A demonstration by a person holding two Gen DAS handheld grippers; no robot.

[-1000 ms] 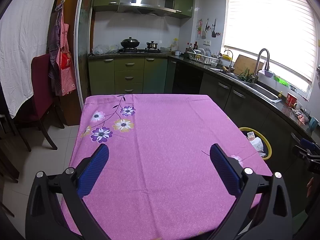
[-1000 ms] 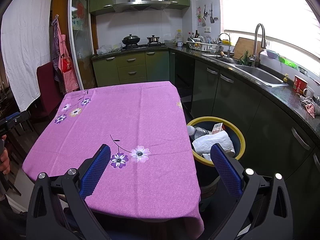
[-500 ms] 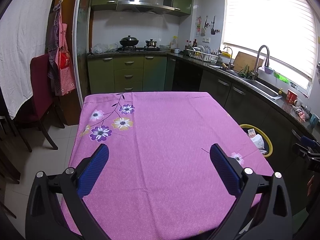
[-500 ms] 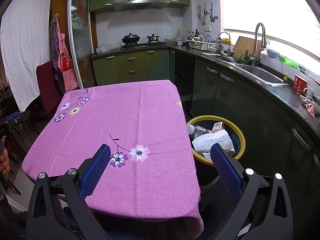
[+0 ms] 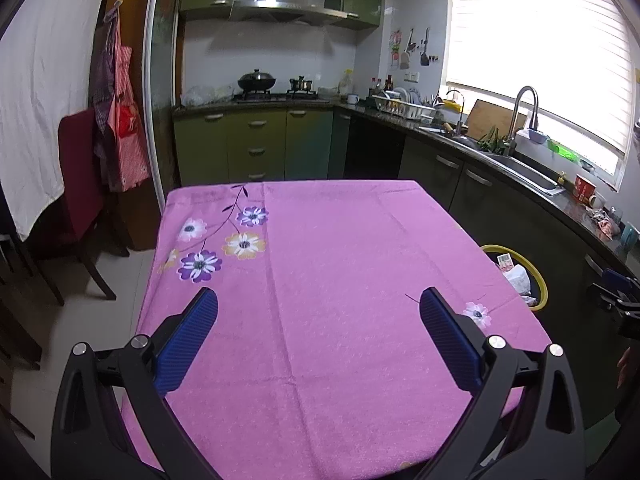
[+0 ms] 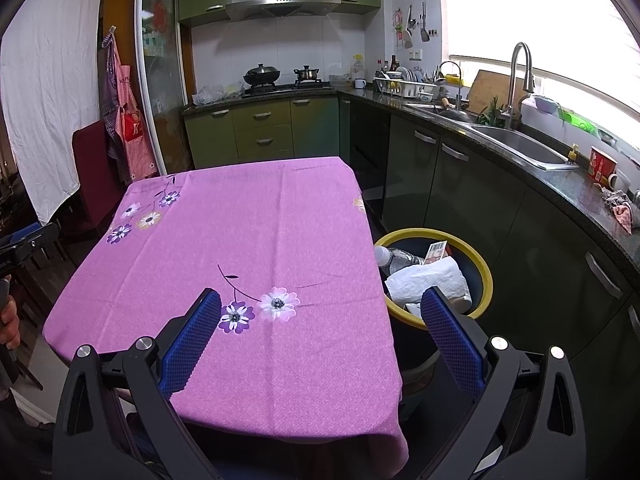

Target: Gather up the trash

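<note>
A yellow-rimmed bin stands on the floor at the table's right side. It holds crumpled white paper, a clear plastic bottle and a small printed carton. The bin's rim peeks past the table edge in the left wrist view. My left gripper hovers open over the pink flowered tablecloth with nothing between its blue pads. Above the table's near right corner, my right gripper is open too and holds nothing. No loose trash shows on the cloth.
Dark green cabinets and a black counter with a sink run along the right. A red chair and hanging aprons stand at the left. A person's hand and the other gripper show at the frame edges.
Both grippers have drawn back and risen slightly, so the table and bin sit a little lower in view. Both stay open and empty.
</note>
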